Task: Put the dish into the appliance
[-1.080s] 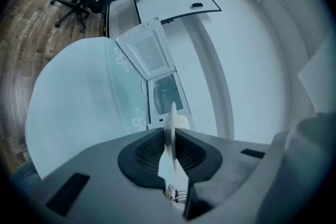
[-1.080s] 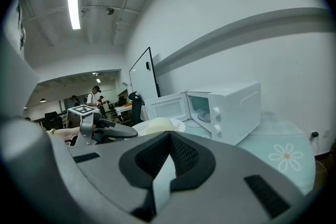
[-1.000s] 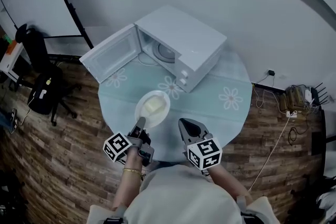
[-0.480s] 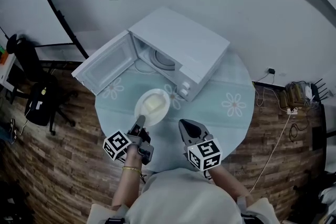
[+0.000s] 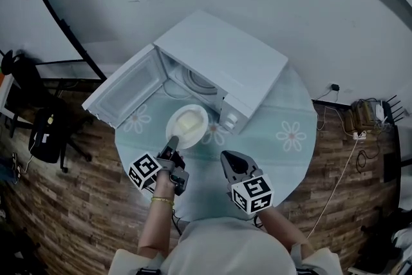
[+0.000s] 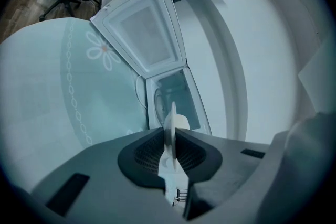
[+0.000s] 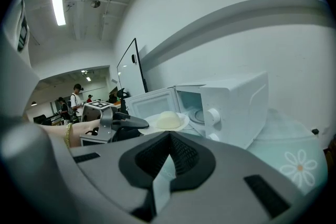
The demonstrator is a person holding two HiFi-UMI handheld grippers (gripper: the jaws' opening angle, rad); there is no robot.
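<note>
My left gripper (image 5: 172, 142) pinches the rim of the dish (image 5: 187, 124), just in front of the open microwave (image 5: 225, 64) on the bench (image 5: 277, 151). My right gripper (image 5: 232, 161), farther back from the microwave, is closed on nothing.

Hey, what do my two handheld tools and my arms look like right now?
The left tool and right tool are dark grey and taper to narrow tips, with ribbed black pads. Each carries a white cube printed with black square markers. Forearms are bare, with a gold bracelet on the left wrist, and the top is light.
</note>
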